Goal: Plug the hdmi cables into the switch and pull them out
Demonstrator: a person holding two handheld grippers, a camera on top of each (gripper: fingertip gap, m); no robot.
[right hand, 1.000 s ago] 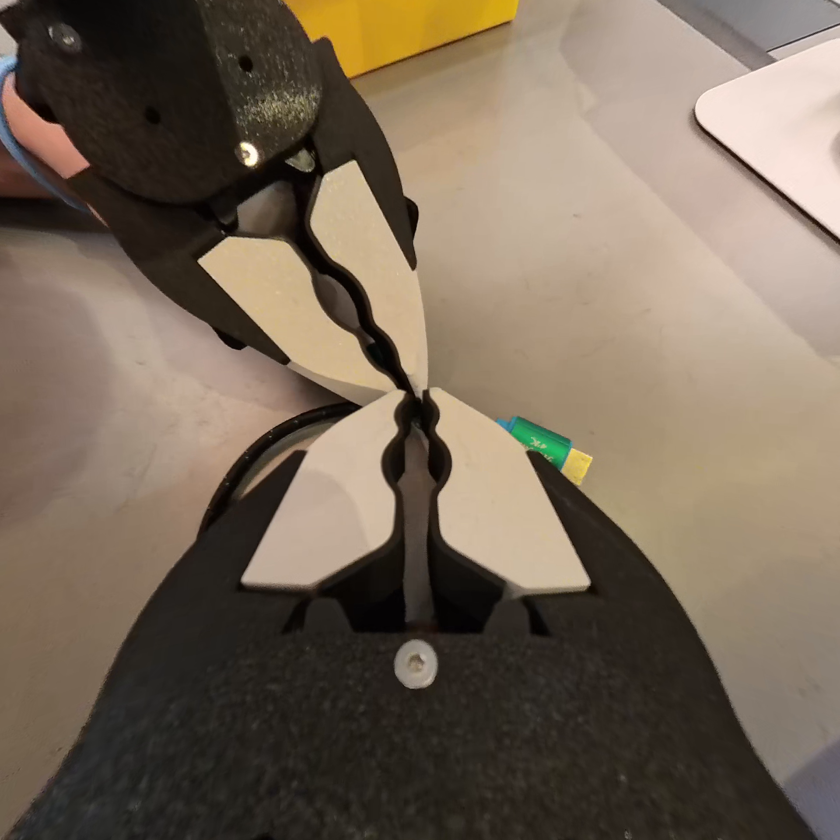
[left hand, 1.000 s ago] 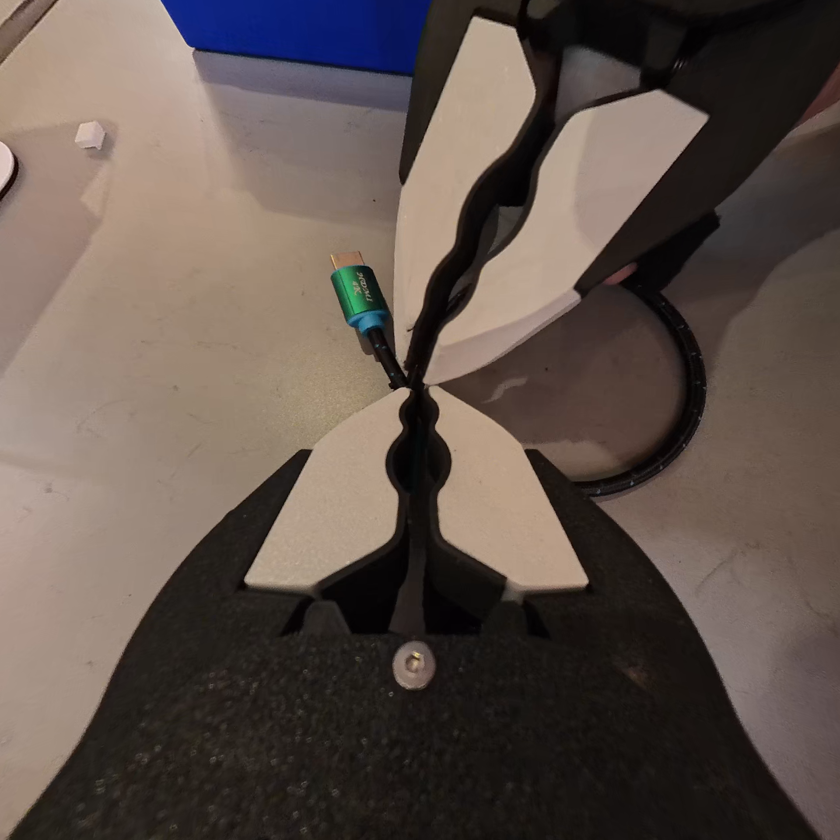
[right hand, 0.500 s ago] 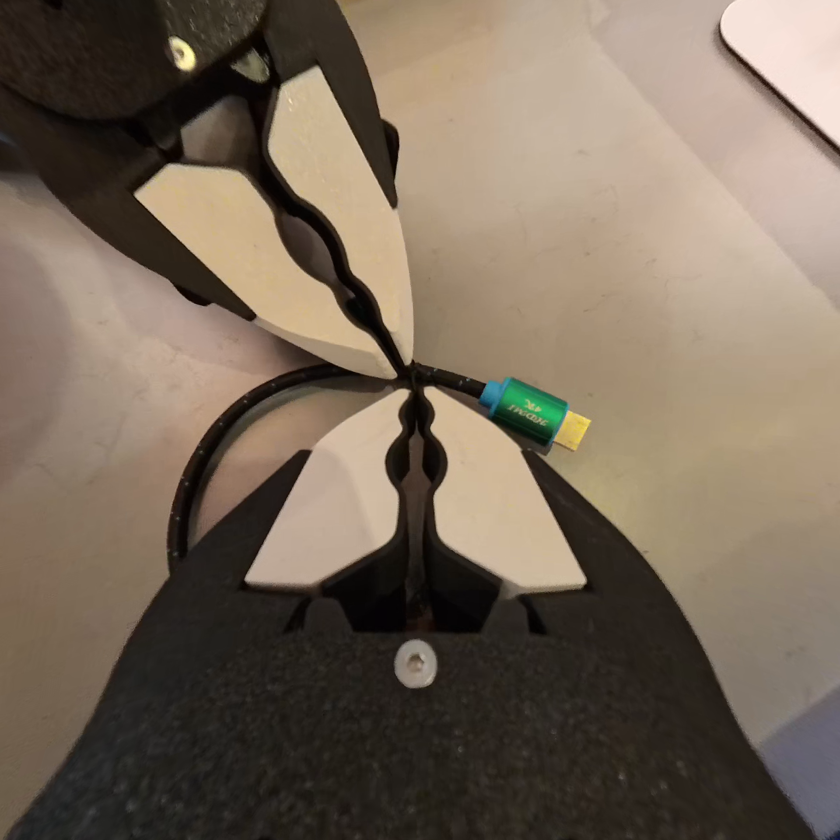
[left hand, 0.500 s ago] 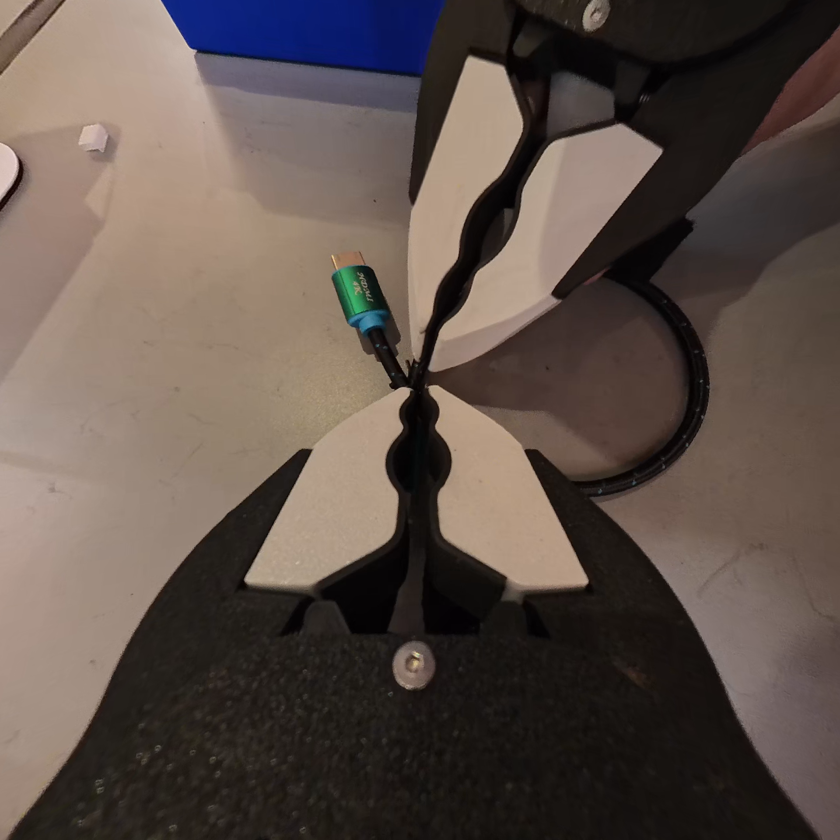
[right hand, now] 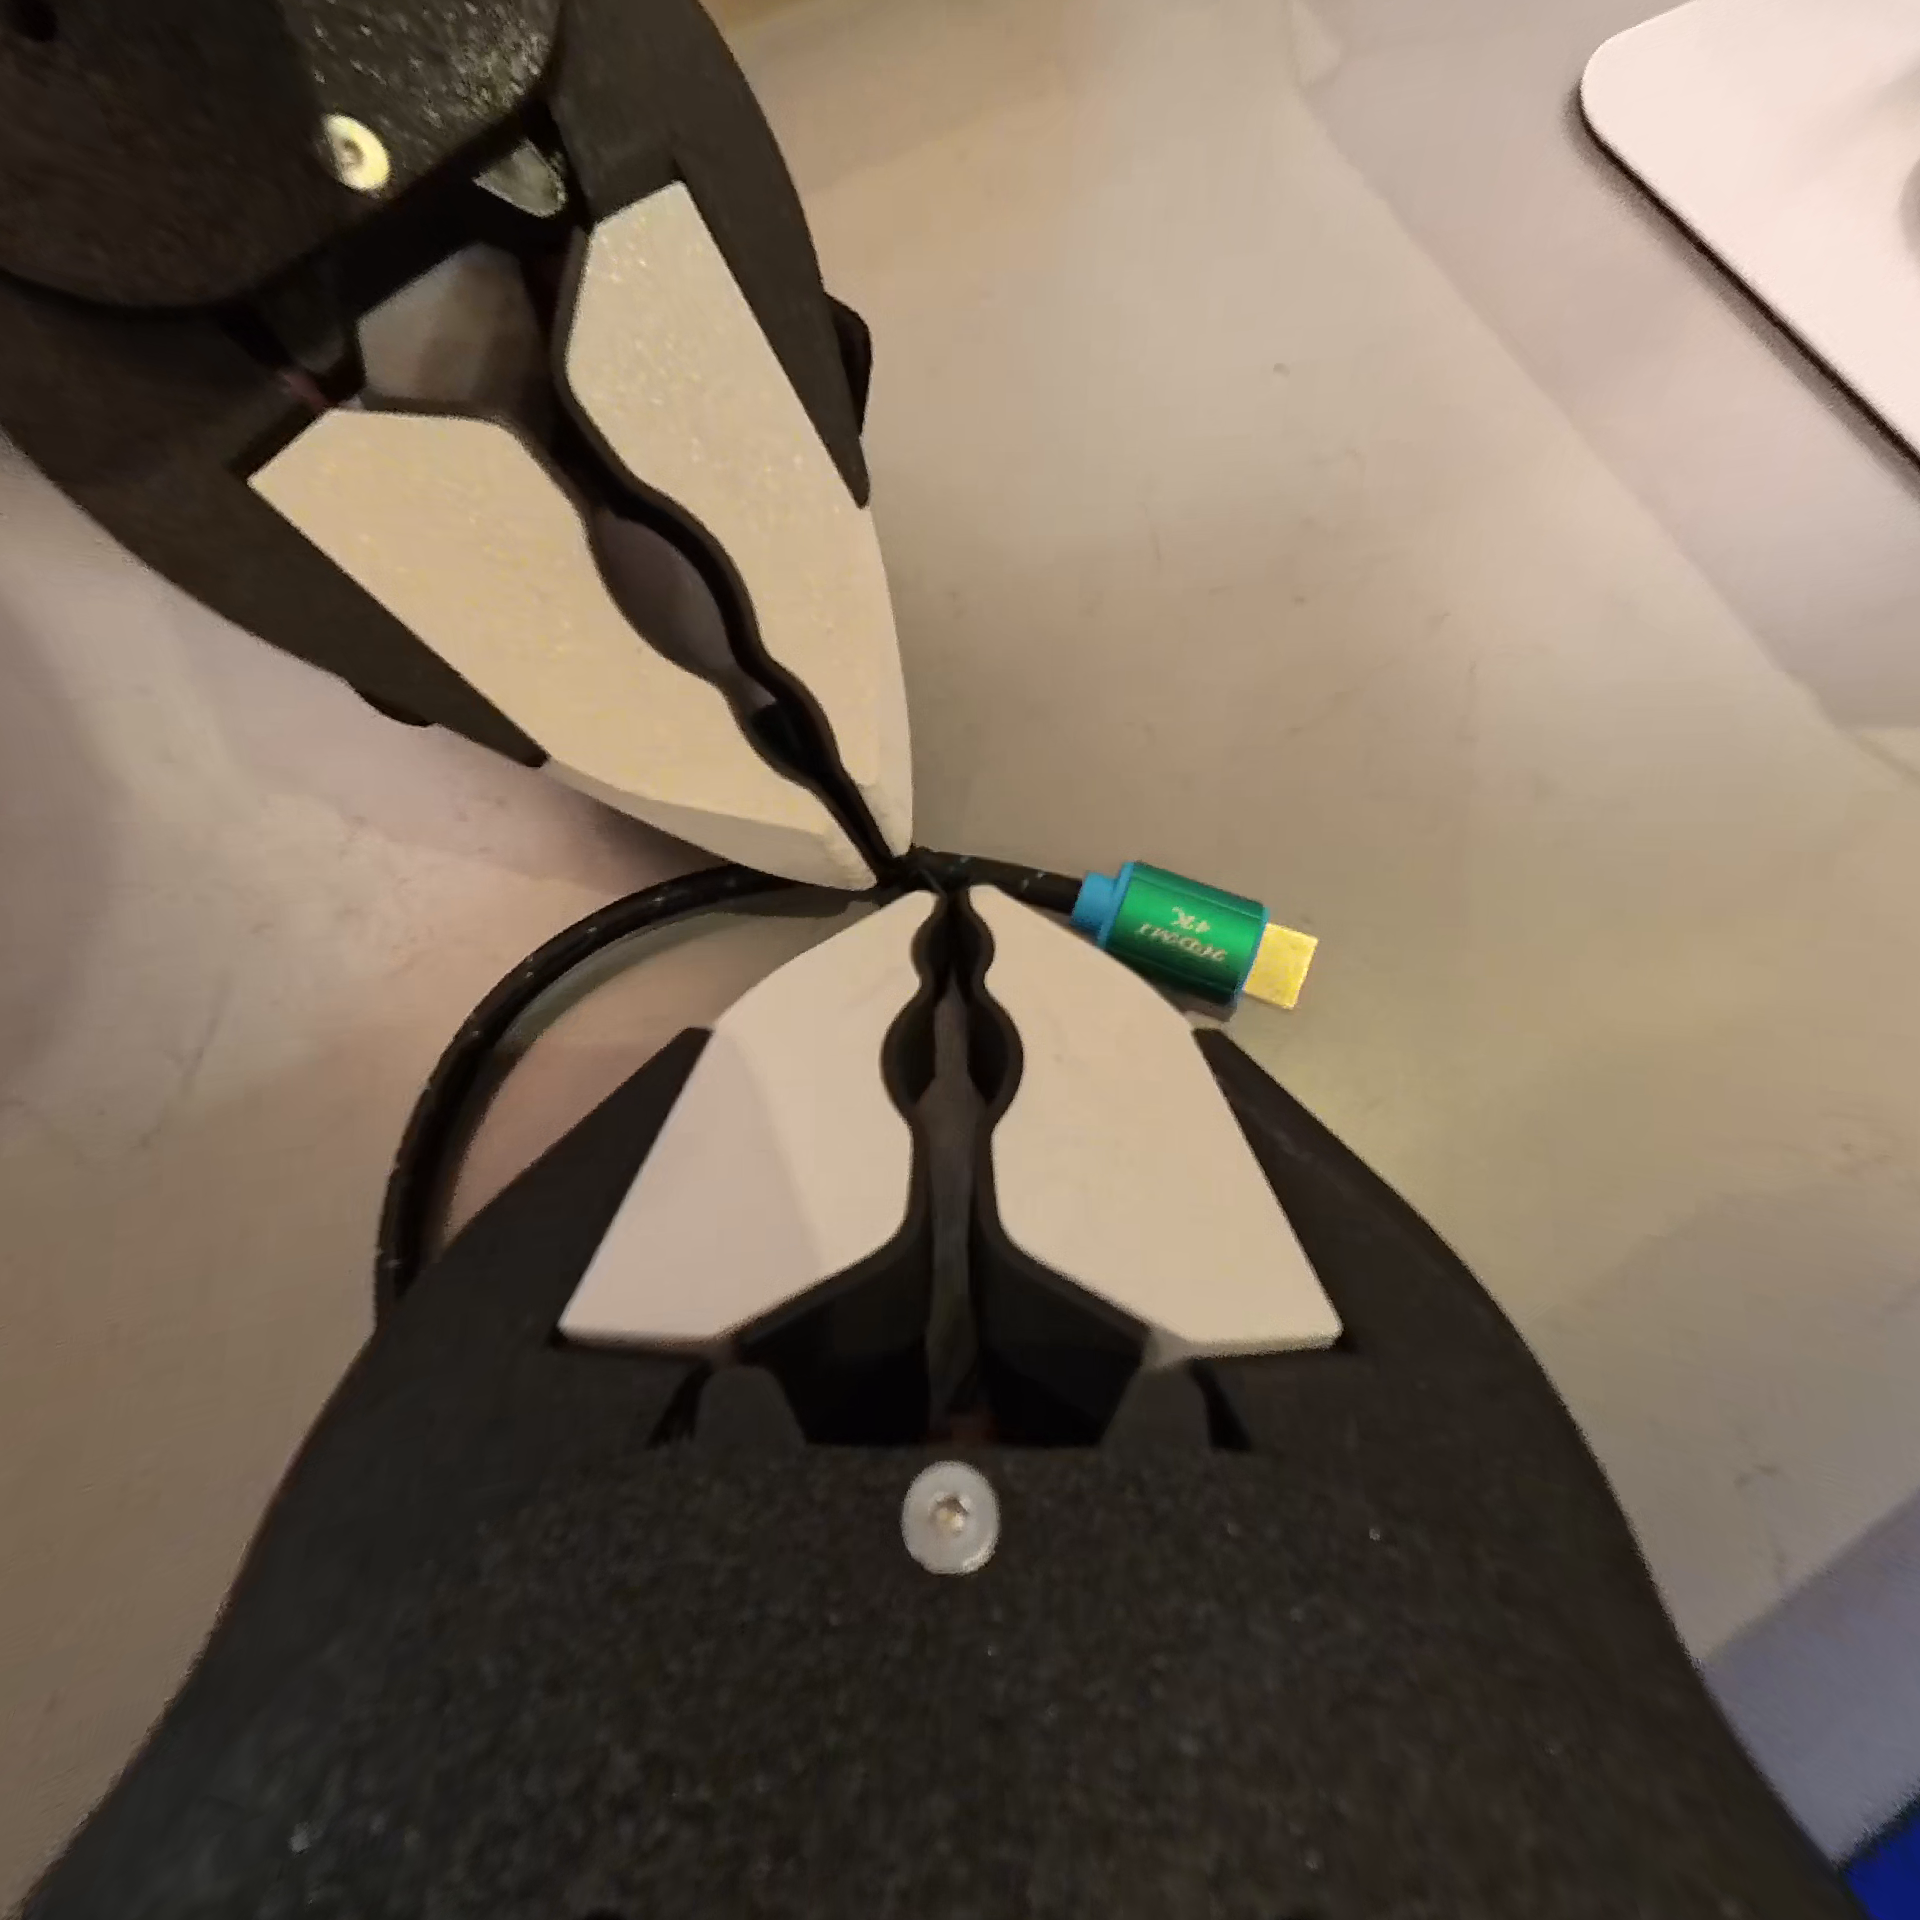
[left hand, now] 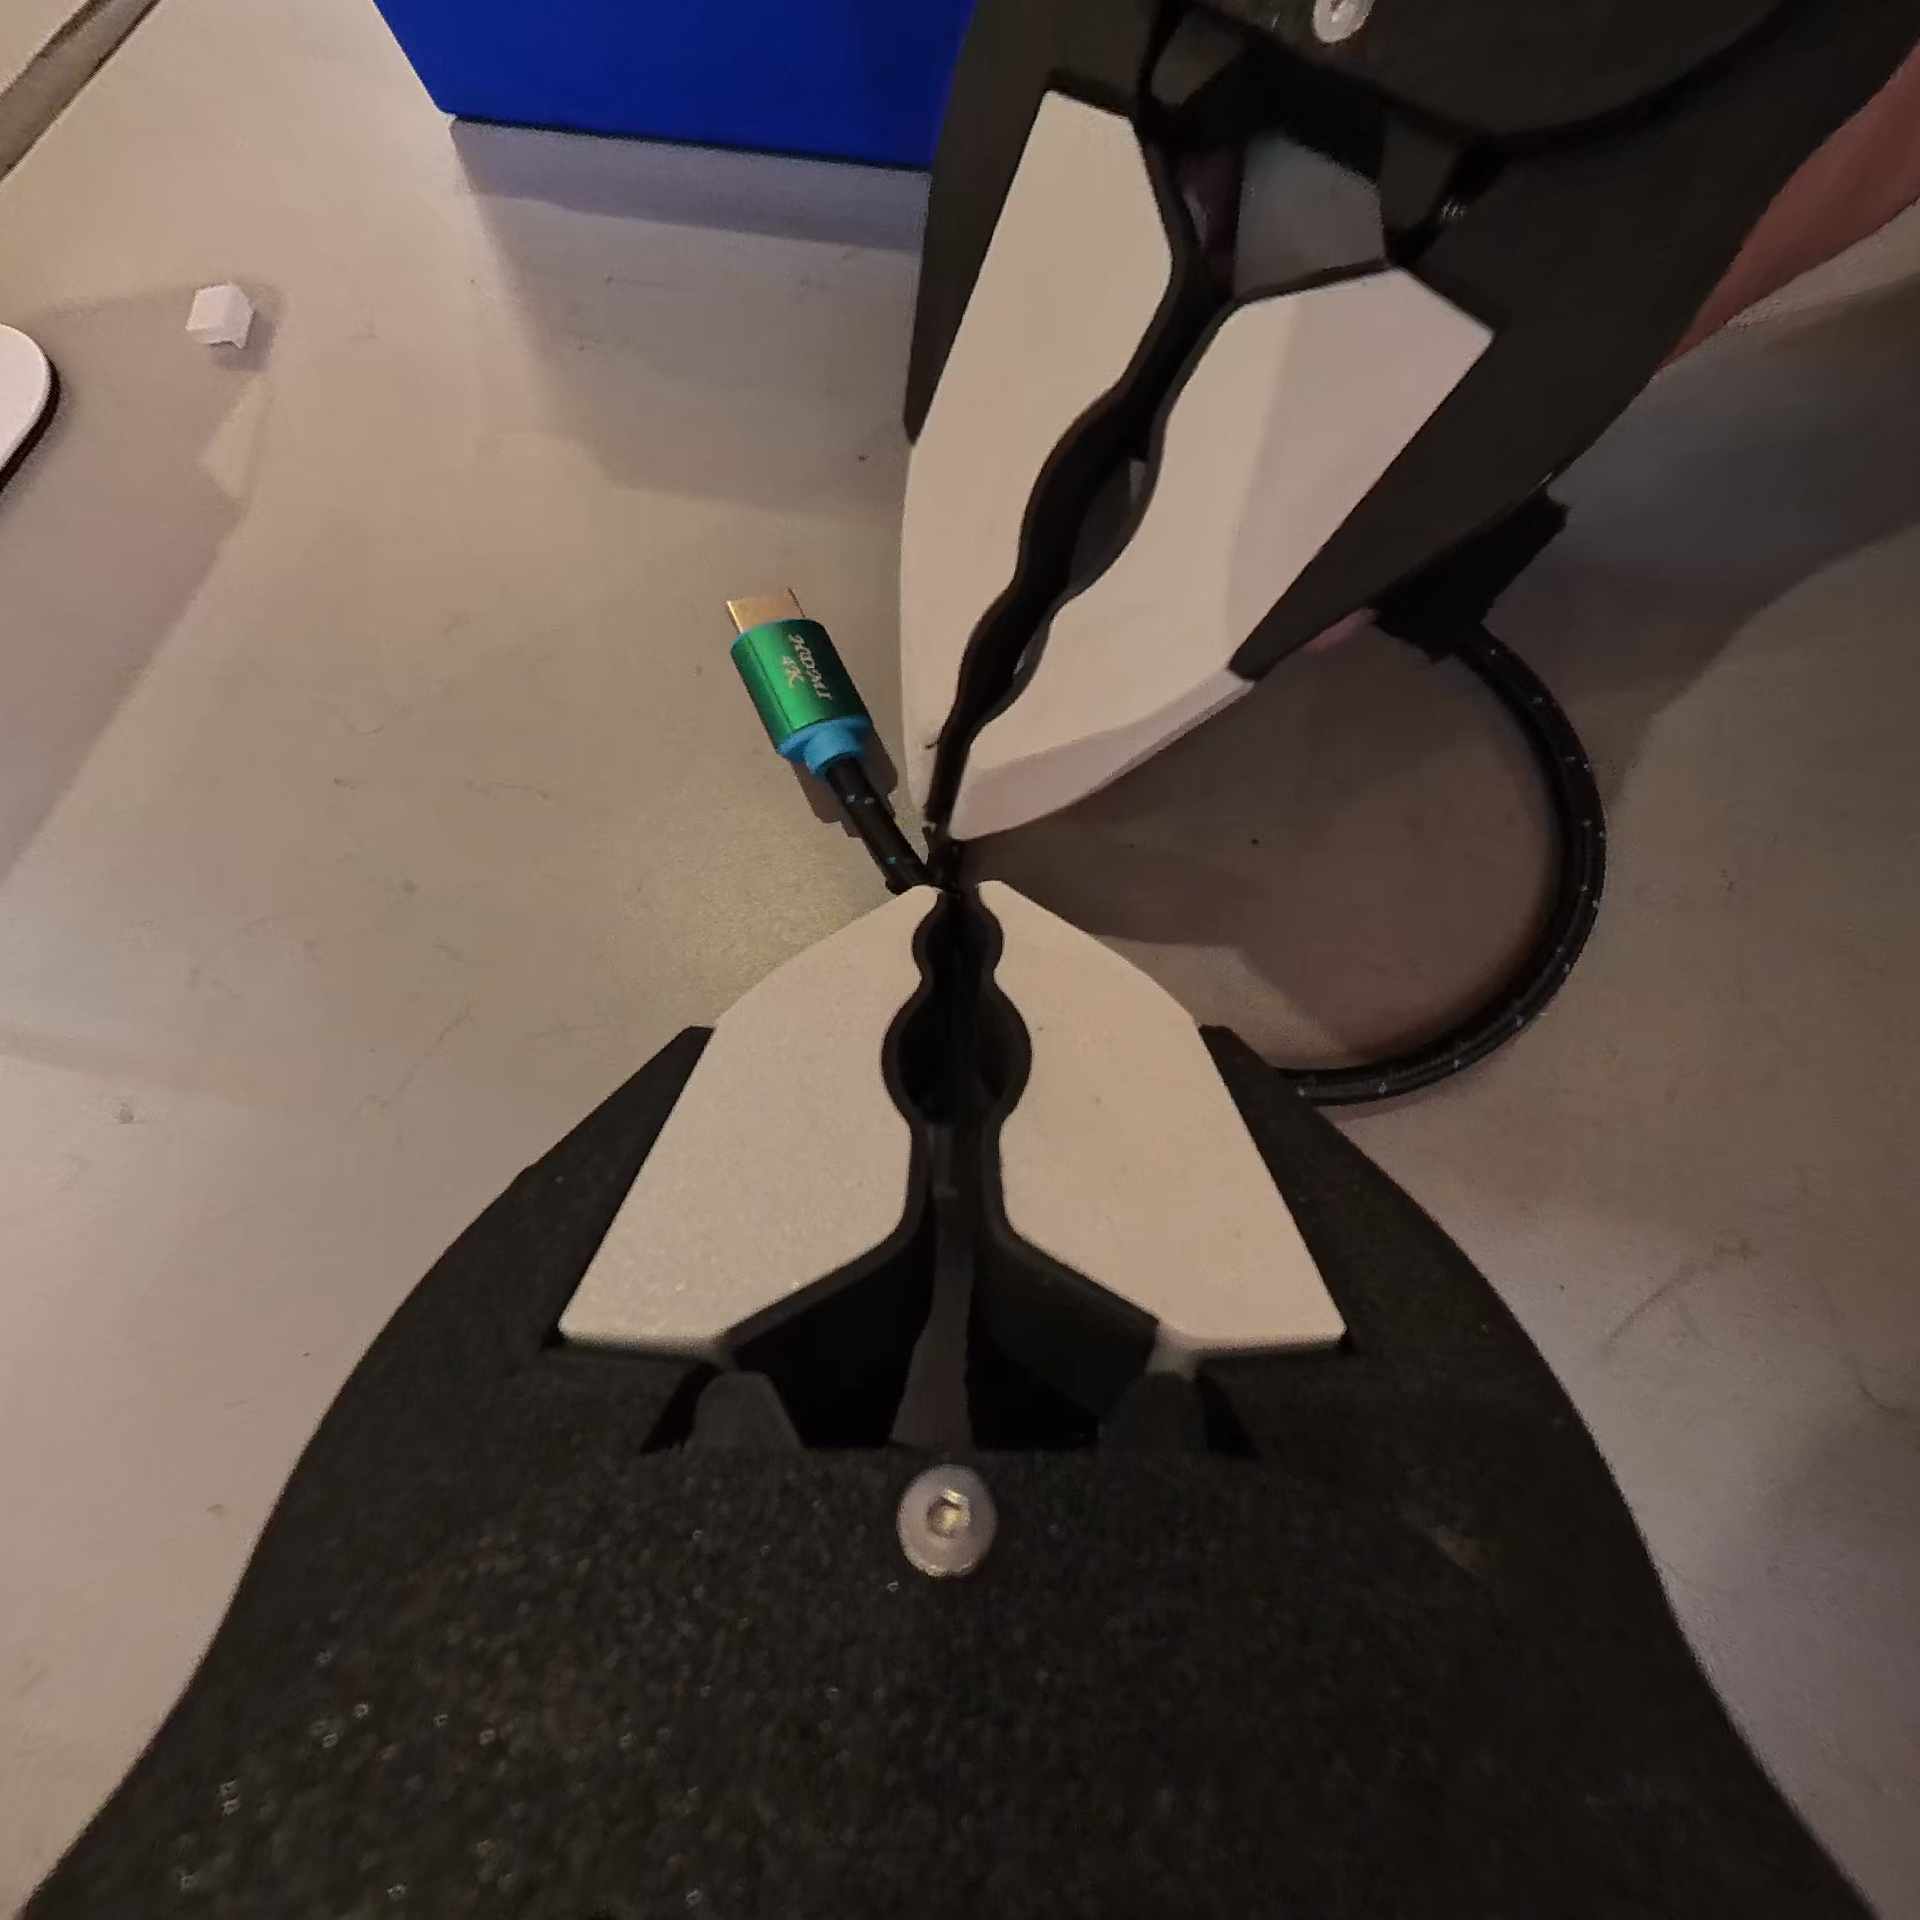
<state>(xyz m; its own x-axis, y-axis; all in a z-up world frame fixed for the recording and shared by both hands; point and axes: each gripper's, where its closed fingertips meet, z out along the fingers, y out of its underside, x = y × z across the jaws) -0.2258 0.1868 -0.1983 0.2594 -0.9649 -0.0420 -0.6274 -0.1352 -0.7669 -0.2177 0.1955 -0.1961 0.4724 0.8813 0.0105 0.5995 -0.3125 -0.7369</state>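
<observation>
Left wrist view showed the left gripper point(left hand: 940, 894) closed, tips pinching the black braided HDMI cable point(left hand: 873, 826) just behind its green metal plug with blue collar and gold tip point(left hand: 795, 675). The right gripper point(left hand: 935, 821) met it tip to tip, jaws also closed on the same stretch of cable. The plug hung just above the pale grey surface point(left hand: 416, 935), pointing away toward the blue box point(left hand: 675, 73). The rest of the cable looped on the surface to the right.

Step judged: regrasp or handover of the cable before plugging; no switch in either view, so insertion not started. Next move would need one gripper to let go and take the plug body itself, since a hold on the cord leaves the plug floppy.

Open room: plenty left and ahead of the plug. A small white block point(left hand: 220, 312) and a white rounded pad point(right hand: 1766, 208) sat well apart.
</observation>
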